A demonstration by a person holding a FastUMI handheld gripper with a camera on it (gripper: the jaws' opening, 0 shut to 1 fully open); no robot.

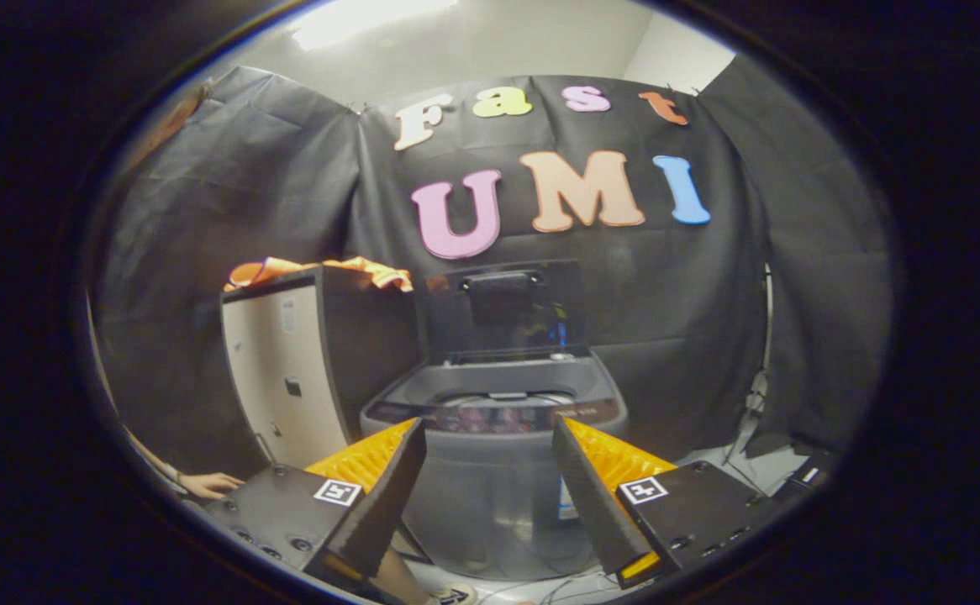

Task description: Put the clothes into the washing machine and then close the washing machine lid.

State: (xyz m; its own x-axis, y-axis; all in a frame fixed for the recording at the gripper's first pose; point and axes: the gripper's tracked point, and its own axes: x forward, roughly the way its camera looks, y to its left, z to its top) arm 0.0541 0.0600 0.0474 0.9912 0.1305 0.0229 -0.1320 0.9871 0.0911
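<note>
reaching for the orange clothes (322, 270) on top of the cabinet (288, 378) comes first i'd say, since the tool (488, 437) is wide open holding nothing, pointed at the washing machine (490, 454) whose lid (503, 302) stands up, so swing up and pinch the bunched fabric.

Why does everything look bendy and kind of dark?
In the gripper view the fisheye lens curves the cabinet and the booth wall; a ceiling light glares overhead, while the washing machine beyond the open gripper sits dim and slightly soft, lid up.
</note>
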